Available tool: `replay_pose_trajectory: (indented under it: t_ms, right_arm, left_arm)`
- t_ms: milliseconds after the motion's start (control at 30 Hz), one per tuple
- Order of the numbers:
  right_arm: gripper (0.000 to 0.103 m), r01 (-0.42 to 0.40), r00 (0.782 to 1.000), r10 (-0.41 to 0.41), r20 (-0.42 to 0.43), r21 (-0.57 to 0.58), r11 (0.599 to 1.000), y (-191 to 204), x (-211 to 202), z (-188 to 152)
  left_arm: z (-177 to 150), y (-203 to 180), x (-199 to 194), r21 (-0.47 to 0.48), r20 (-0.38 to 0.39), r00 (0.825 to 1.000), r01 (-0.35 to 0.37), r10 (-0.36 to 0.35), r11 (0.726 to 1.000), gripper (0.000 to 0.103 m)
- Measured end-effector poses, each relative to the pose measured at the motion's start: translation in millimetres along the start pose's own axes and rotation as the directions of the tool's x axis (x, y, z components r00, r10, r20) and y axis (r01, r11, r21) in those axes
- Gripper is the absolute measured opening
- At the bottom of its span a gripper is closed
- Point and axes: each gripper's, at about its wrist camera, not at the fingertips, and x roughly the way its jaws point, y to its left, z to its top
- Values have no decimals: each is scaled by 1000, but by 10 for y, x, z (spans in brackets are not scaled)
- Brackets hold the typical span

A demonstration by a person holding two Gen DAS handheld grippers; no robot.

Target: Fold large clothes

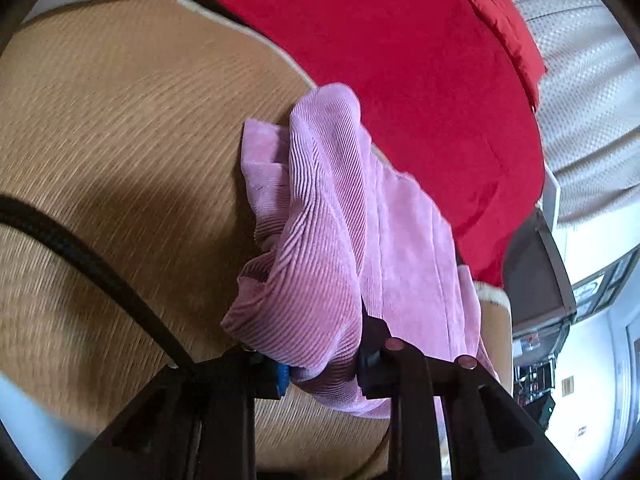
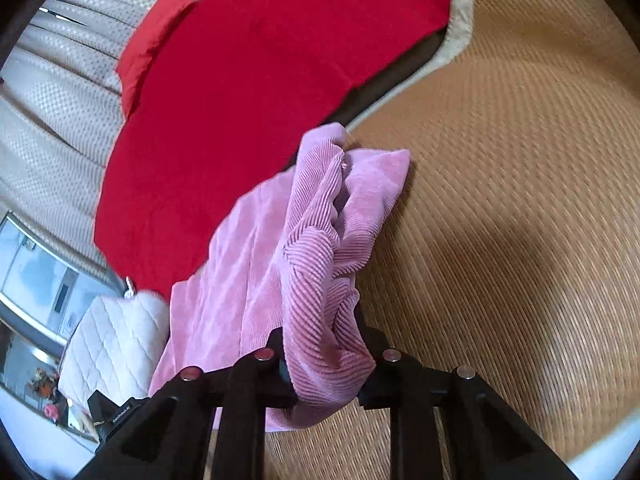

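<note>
A pink corduroy garment (image 1: 332, 216) hangs bunched above a woven straw mat (image 1: 120, 140). My left gripper (image 1: 320, 372) is shut on a gathered edge of the garment, with cloth bulging between its black fingers. In the right wrist view the same pink garment (image 2: 304, 248) drapes from my right gripper (image 2: 328, 380), which is shut on another bunched edge. The rest of the garment trails down to the mat (image 2: 500, 200). The fingertips of both grippers are hidden by cloth.
A red blanket (image 1: 400, 80) lies beyond the mat, with a red pillow (image 1: 508, 36) and a pale padded headboard (image 1: 592, 92) behind. A white quilted cushion (image 2: 112, 340) sits low left in the right wrist view. A black cable (image 1: 88, 264) crosses the left wrist view.
</note>
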Motion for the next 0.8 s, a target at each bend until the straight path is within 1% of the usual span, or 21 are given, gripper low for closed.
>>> replay_pose_trajectory:
  t_ms: [67,100,133,167,200,267,333,433,467,500,533,567,633,667,700,767,800]
  right_arm:
    - [21,16,999,-16,-39,-24,1000,-52,-33,-115]
    - [21,19,998,-21,-52,-29,999,-68,-33,-117]
    - [22,14,998,-15,-65,-21,1000,-86,-36,-117]
    - [25,12,997,-12,-79,-5,1000,-89,-50,-97]
    - [25,12,996,-11,-94,11,1000,-79,-73,-66]
    - [33,44,993,-40,-109,30,999,-84,-153,-2]
    - [36,56,994,-53,-93,33,998,-99,-270,118]
    - [37,81,996,-80,-31,49,995,-180,-556,214]
    - [37,80,997,-80,-1,58,995,-209,-668,221]
    - [37,75,997,-77,19,52,996,-174,-731,255]
    - [37,68,997,-68,41,17,998,-76,-775,287]
    - [37,57,998,-56,42,-12,998,31,-748,290]
    - [37,21,1000,-20,20,-79,997,259,-646,294]
    - [37,6,1000,-8,-13,-111,994,390,-522,298]
    - [37,-8,998,0,-57,-137,991,504,-355,300]
    - [36,-31,991,8,-133,-168,985,744,14,259]
    - [35,-39,988,11,-153,-177,983,815,134,224]
  left_arm:
    - [-61,65,14,11,-21,1000,-8,8,1000,28]
    - [-22,107,62,-4,-29,1000,1,-1,1000,31]
    - [6,154,82,-39,-39,999,16,-17,999,36]
    - [26,188,107,-67,-51,998,24,-27,997,41]
    - [50,213,127,-87,-62,998,26,-32,996,49]
    - [72,261,131,-119,-64,996,46,-54,992,52]
    - [84,291,132,-150,-44,995,77,-85,986,61]
    - [61,269,179,-161,-10,995,99,-102,982,63]
    - [-17,227,193,-162,-3,995,102,-104,981,63]
    - [-57,188,179,-164,7,994,107,-107,981,63]
    - [-60,175,199,-167,19,994,110,-108,980,63]
    - [-92,150,217,-170,27,994,112,-109,979,63]
    - [-90,136,261,-180,46,993,116,-109,977,61]
    - [-103,96,340,-182,51,993,115,-108,977,59]
    - [-105,138,326,-185,53,992,119,-111,975,58]
    - [-111,199,345,-195,54,990,135,-127,971,59]
    - [-109,205,358,-199,54,990,138,-130,970,60]
